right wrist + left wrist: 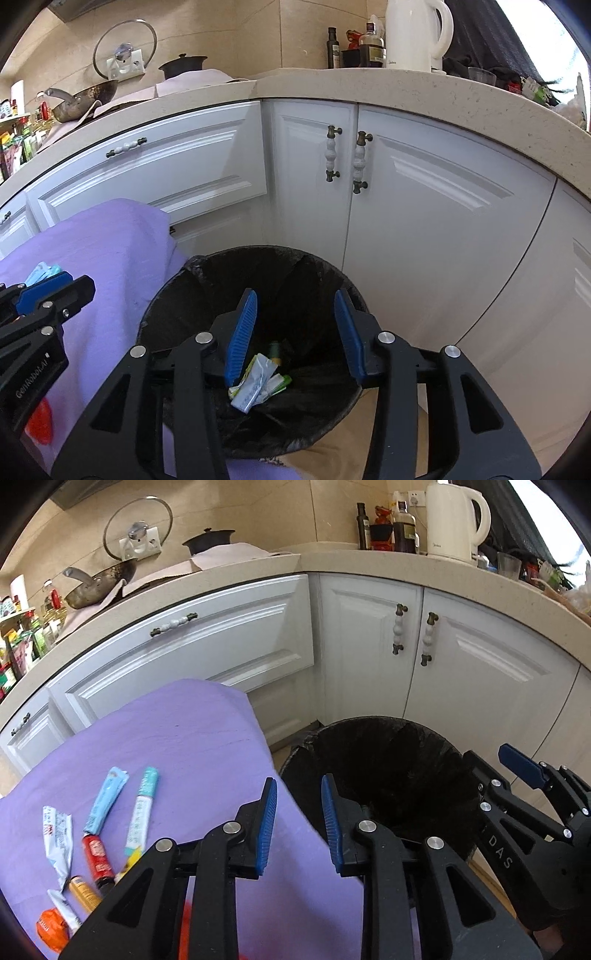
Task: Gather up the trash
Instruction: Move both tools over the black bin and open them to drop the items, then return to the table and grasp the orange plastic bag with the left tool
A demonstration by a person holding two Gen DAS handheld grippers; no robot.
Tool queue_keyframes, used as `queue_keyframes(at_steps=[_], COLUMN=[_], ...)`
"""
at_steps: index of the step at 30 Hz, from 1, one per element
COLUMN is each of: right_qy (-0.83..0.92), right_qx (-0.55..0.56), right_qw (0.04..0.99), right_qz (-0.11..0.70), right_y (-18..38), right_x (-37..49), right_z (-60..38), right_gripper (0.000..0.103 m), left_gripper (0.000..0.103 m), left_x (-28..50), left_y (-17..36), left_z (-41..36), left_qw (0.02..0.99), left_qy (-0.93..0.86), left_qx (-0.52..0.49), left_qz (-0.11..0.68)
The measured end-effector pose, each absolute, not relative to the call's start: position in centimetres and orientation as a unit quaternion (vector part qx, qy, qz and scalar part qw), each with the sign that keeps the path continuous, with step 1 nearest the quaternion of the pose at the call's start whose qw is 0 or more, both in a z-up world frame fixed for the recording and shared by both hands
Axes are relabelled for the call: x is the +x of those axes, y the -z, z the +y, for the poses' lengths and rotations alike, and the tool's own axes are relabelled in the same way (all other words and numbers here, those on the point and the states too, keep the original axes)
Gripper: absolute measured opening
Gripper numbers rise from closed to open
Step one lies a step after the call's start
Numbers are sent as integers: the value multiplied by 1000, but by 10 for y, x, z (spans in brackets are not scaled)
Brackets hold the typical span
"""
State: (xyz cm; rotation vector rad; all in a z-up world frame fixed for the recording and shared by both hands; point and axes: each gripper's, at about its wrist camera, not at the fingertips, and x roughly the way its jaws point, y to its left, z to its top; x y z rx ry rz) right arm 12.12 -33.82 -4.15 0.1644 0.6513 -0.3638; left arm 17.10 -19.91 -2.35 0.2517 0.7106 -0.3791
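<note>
In the left wrist view, the left gripper (299, 823) has its jaws spread wide and empty over the purple-covered bench (177, 738) edge; wrappers (105, 805) lie at eight o'clock, the trash bin (388, 768) at two o'clock. In the right wrist view, the right gripper (293, 336) hangs wide open, empty, above the bin, discarded packets (258, 380) at its bottom.
</note>
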Motion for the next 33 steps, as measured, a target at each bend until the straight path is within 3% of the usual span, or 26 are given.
queue_keyframes(at_steps=[22,32,33], right_qy=[89,41,39], right_qx=[60,32,30], right_qw=[942,943,942], right_qz=[319,330,331], right_y=[18,19,20], right_x=[89,94,94], right_z=[-214,-160,-157], right_gripper=[43,47,50], left_gripper=[26,26,30], left_x=[114,105,104], left_y=[1,13,15], left_z=[-42,37,44], left_qw=[933,931,931], left_qy=[87,13,7], left_qx=[80,50,48], left_qz=[339,361,362])
